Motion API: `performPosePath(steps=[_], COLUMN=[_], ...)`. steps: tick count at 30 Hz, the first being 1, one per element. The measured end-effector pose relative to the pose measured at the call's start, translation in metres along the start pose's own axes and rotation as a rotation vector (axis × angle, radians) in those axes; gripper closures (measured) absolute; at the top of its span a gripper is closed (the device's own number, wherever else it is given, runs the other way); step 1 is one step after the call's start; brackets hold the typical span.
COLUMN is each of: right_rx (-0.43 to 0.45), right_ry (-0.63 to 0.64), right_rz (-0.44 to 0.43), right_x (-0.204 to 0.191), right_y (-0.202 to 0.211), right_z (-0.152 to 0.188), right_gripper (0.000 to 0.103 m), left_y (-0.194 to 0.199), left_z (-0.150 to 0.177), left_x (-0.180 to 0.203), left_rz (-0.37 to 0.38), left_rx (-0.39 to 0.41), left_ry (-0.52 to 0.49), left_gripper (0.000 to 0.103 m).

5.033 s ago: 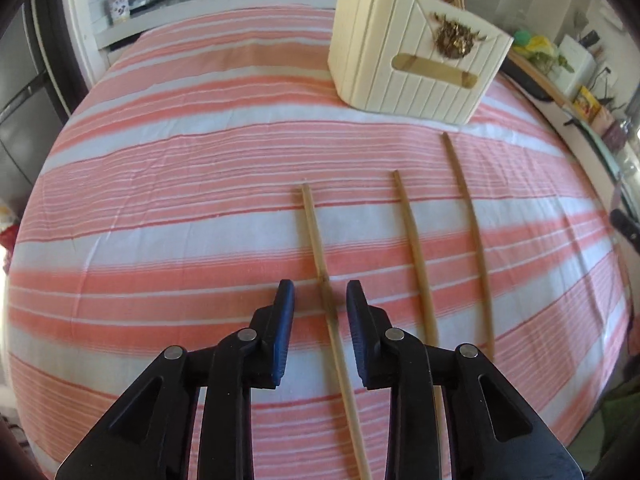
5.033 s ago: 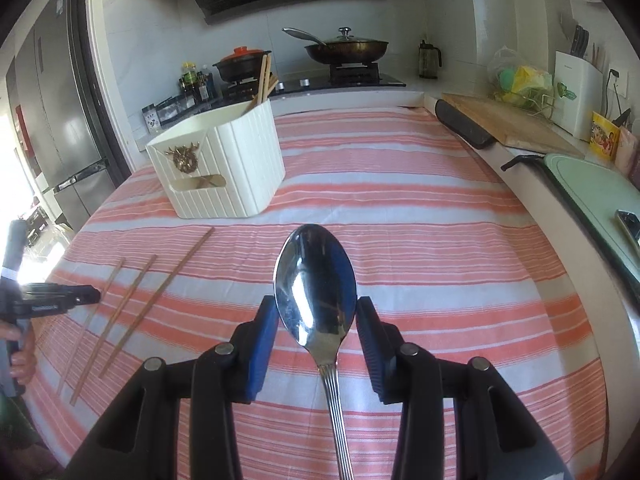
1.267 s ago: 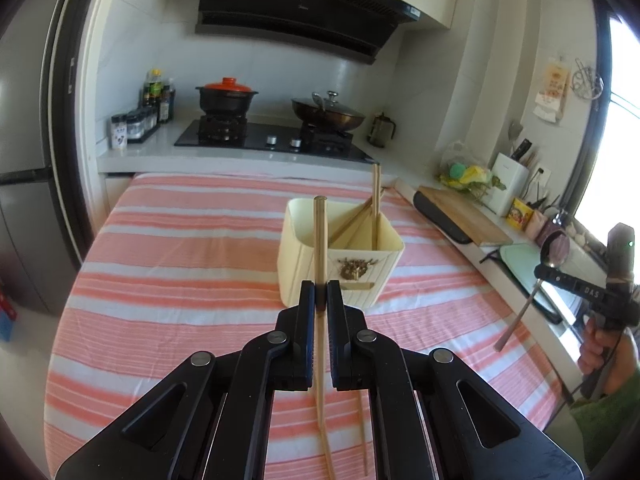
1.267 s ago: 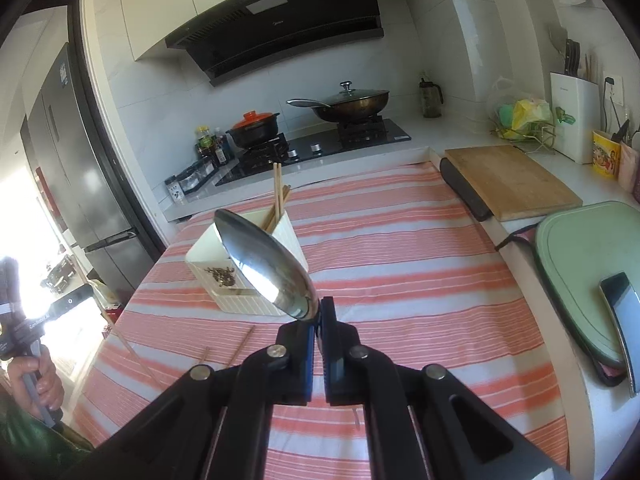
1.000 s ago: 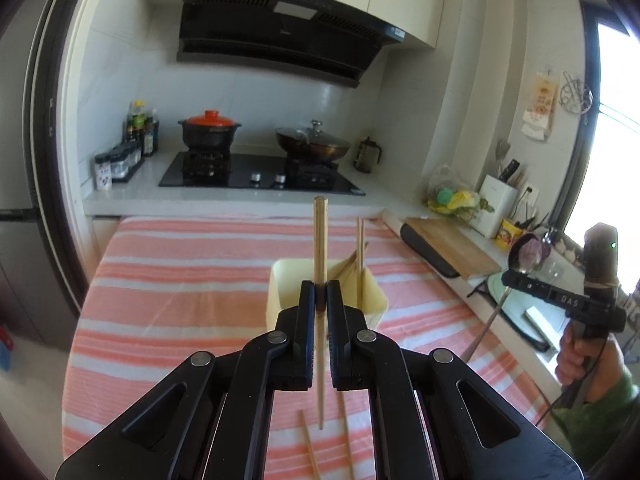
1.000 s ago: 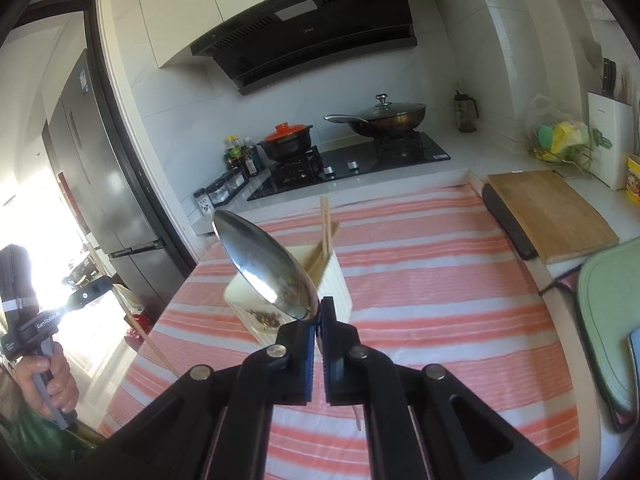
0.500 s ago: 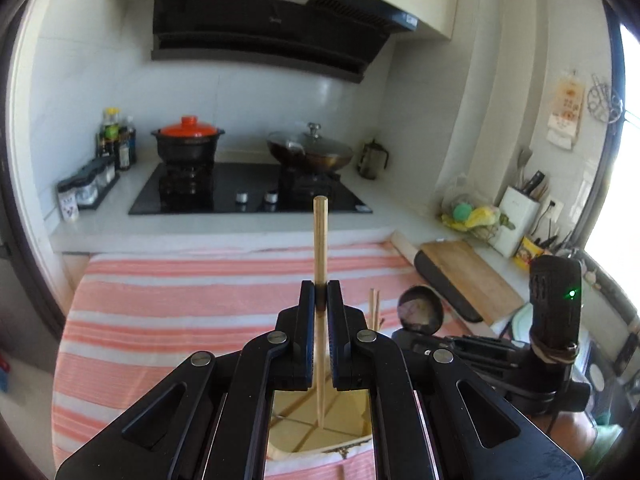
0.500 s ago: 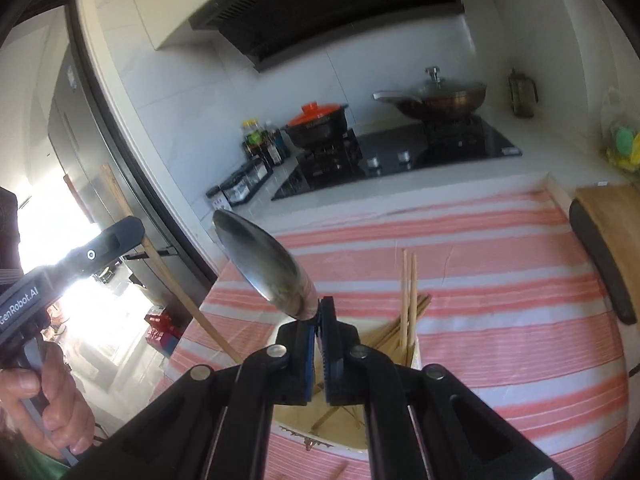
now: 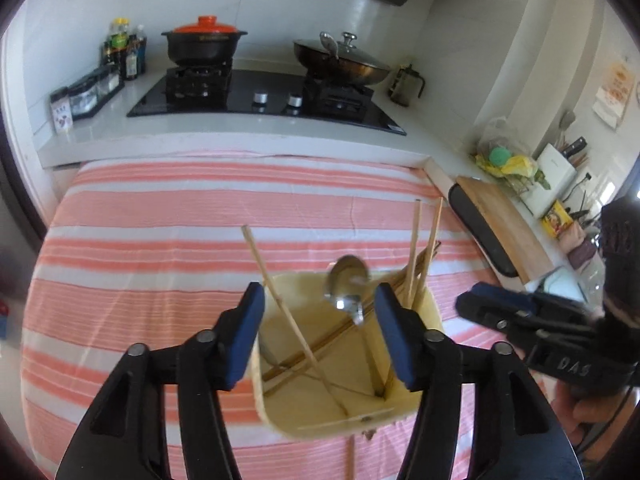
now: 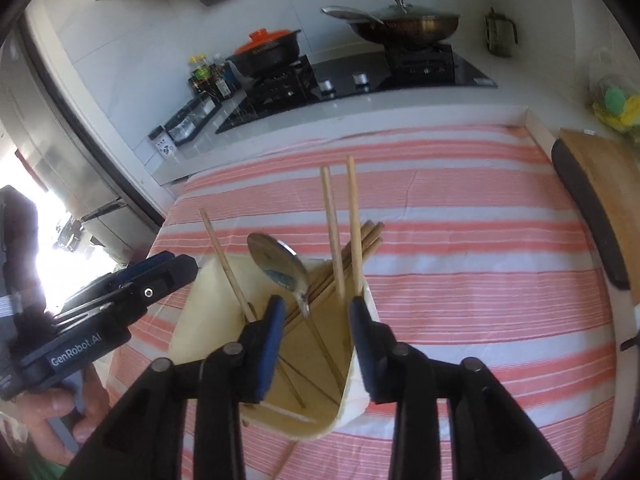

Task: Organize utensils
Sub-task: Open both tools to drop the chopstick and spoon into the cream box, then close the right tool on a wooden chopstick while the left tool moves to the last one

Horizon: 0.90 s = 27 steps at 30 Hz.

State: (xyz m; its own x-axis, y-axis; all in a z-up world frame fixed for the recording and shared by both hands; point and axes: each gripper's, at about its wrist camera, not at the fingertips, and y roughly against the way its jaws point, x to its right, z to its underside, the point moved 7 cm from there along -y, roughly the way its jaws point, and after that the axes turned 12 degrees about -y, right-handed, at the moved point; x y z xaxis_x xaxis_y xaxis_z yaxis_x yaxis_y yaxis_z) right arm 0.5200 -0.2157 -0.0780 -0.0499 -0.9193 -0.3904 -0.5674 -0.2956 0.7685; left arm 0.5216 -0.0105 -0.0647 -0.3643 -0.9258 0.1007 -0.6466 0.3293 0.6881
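— Cream holder point(image 9: 430, 312) on the striped table point(image 9: 160, 264): what's in it?
— A chopstick point(image 9: 288, 320) and the spoon point(image 9: 346, 284), both loose inside.
— The tongs?
— Left tongs point(image 9: 320, 332) and right tongs point(image 10: 316, 332) have just been opening; both spread, pinching nothing.

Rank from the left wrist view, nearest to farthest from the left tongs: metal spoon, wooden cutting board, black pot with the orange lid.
1. Metal spoon: bowl up, standing in the cream utensil box, right between the open left tongs.
2. Wooden cutting board: on the counter to the right, past the striped cloth.
3. Black pot with the orange lid: on the stove's far left burner.
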Motion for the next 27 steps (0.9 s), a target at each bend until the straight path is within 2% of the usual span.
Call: performPosePath(steps=[3, 5, 8, 10, 12, 14, 17, 19, 22, 27], right_rx=[0.057, 0.081, 0.102, 0.113, 0.091, 0.056, 0.037, 0.015, 0.013, 0.006], right_ry=[0.101, 0.148, 0.212, 0.224, 0.175, 0.111, 0.063, 0.041, 0.051, 0.077], right_rz=[0.022, 0.039, 0.090, 0.138, 0.145, 0.131, 0.127, 0.108, 0.092, 0.096], right_x=[-0.003, 0.004, 0.020, 0.035, 0.048, 0.056, 0.055, 0.048, 0.036, 0.021], right_y=[0.048, 0.074, 0.096, 0.096, 0.087, 0.077, 0.065, 0.059, 0.057, 0.049], right_z=[0.016, 0.041, 0.103, 0.150, 0.199, 0.243, 0.286, 0.297, 0.300, 0.294], right_gripper=[0.061, 0.054, 0.054, 0.054, 0.054, 0.054, 0.054, 0.054, 0.054, 0.054], left_y=[0.040, 0.067, 0.100, 0.113, 0.123, 0.131, 0.134, 0.131, 0.133, 0.136], left_z=[0.037, 0.076, 0.147, 0.189, 0.224, 0.245, 0.259, 0.259, 0.257, 0.256], left_x=[-0.002, -0.002, 0.000, 0.000, 0.000, 0.001, 0.002, 0.002, 0.001, -0.002], left_rz=[-0.030, -0.064, -0.110, -0.139, -0.160, -0.171, -0.219, -0.257, -0.332, -0.372], left_rx=[-0.010, -0.033, -0.067, -0.095, -0.116, -0.103, -0.097, -0.106, -0.097, -0.088], left_ry=[-0.045, -0.074, -0.097, -0.062, -0.002, 0.048, 0.070, 0.051, 0.011, -0.009], left_gripper=[0.029, 0.022, 0.016, 0.015, 0.015, 0.015, 0.015, 0.015, 0.015, 0.015])
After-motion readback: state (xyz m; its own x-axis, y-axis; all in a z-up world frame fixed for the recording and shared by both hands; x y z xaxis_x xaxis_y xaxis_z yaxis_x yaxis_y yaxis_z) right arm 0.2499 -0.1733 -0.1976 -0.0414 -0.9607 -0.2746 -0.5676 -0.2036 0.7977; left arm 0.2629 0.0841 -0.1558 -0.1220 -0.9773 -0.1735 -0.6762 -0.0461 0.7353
